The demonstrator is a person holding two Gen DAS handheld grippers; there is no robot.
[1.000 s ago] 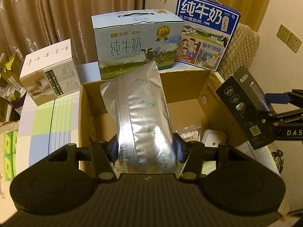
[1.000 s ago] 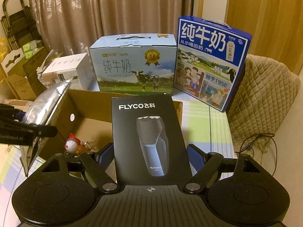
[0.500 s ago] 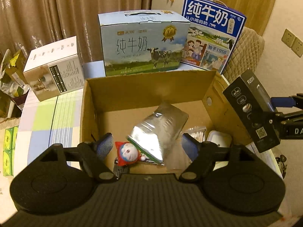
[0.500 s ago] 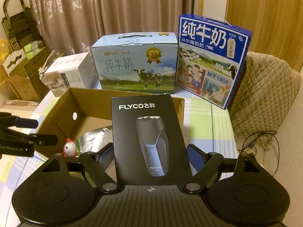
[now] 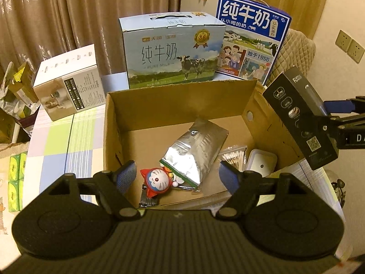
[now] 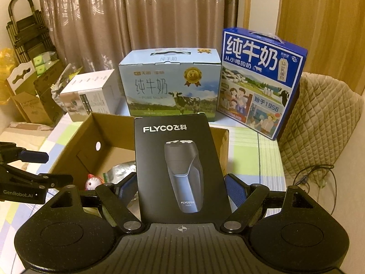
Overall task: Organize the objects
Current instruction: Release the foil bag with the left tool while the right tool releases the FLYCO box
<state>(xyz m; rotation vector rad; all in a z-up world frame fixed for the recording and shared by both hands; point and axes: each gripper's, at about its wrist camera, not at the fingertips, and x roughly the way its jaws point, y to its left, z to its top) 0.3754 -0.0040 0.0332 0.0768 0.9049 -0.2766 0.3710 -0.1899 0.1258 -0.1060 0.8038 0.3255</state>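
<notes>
An open cardboard box [image 5: 182, 100] stands on the checked tablecloth. Inside it lie a silver foil pouch [image 5: 194, 150], a red and white cat toy [image 5: 157, 179], a pack of cotton swabs [image 5: 233, 156] and a small white case [image 5: 261, 163]. My left gripper [image 5: 176, 179] hangs open over the box's near side, nothing between its fingers. My right gripper [image 6: 182, 188] is shut on a black shaver box [image 6: 180, 166], held upright above the box's right wall [image 6: 224, 146]; the shaver box [image 5: 301, 118] also shows at the right of the left wrist view.
Behind the cardboard box stand a light blue milk carton [image 5: 171, 50], a dark blue milk carton [image 5: 251, 36] and a white box [image 5: 68, 82]. A quilted chair [image 6: 319, 118] is at the right, curtains behind, clutter at the left edge.
The left gripper opened and let go of the foil pouch, which fell flat into the cardboard box beside the toy. The right gripper kept still with the shaver box.
</notes>
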